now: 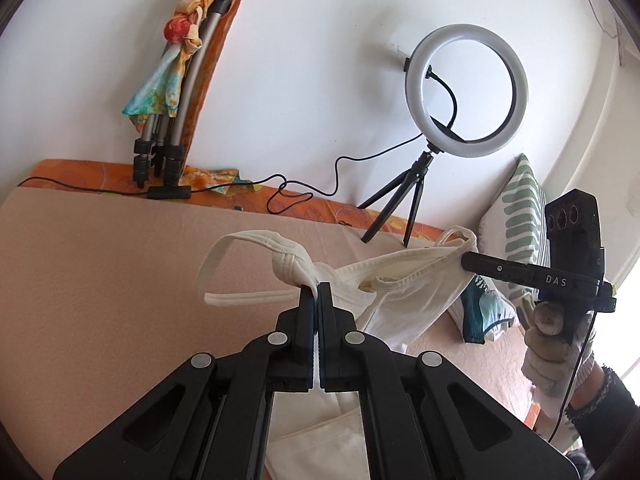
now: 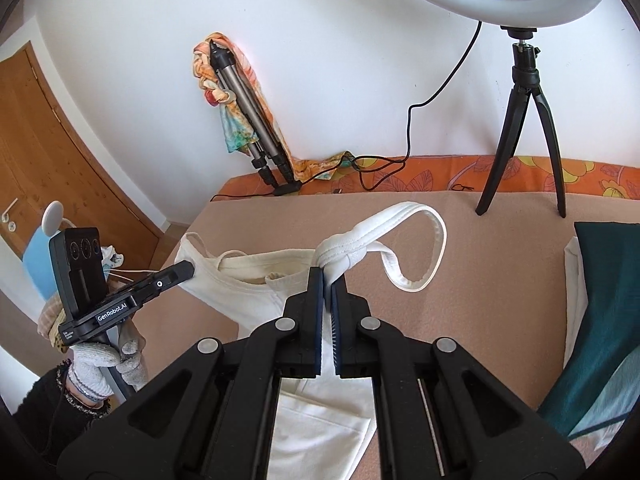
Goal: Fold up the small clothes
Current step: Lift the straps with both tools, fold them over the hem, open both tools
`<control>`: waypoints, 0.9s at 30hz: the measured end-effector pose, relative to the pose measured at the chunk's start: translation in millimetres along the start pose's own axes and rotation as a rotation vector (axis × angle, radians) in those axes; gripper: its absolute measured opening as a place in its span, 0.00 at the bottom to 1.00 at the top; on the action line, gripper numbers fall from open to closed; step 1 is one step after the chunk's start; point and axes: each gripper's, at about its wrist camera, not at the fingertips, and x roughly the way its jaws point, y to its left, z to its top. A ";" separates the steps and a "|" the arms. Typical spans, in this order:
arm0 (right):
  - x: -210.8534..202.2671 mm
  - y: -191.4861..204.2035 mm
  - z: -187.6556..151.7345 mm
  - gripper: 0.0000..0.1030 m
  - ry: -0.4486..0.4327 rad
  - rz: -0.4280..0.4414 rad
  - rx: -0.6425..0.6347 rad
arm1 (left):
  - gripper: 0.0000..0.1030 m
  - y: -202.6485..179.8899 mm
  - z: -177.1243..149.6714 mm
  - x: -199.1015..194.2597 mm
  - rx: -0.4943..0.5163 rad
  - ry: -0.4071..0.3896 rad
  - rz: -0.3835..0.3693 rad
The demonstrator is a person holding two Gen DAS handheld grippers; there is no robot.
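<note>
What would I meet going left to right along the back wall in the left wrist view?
Folded grey tripod wrapped in colourful cloth → black cable → white ring light on small black tripod → green-and-white leaf-patterned pillow.

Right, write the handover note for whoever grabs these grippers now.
Left gripper: shut on one shoulder strap of the white tank top.
Right gripper: shut on the other strap.
The top is held up by both straps over the beige blanket, body hanging down. A teal garment lies to the right.
Done: top picked up and spread.
Left: lay it flat, fold it, then the rest.
</note>
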 end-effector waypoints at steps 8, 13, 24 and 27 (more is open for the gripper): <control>-40.2 23.4 -66.7 0.05 0.038 -0.032 -0.071 | 0.00 -27.3 -57.1 -39.4 0.083 0.048 0.020; -50.2 29.6 -109.4 0.05 0.071 -0.054 -0.081 | 0.00 -33.9 -99.6 -48.8 0.116 0.114 0.042; -31.5 30.9 -169.1 0.05 0.172 -0.150 -0.132 | 0.00 -37.0 -144.7 -54.8 0.165 0.177 0.083; -35.4 29.7 -173.6 0.05 0.184 -0.159 -0.130 | 0.01 -36.8 -150.9 -58.4 0.182 0.208 0.092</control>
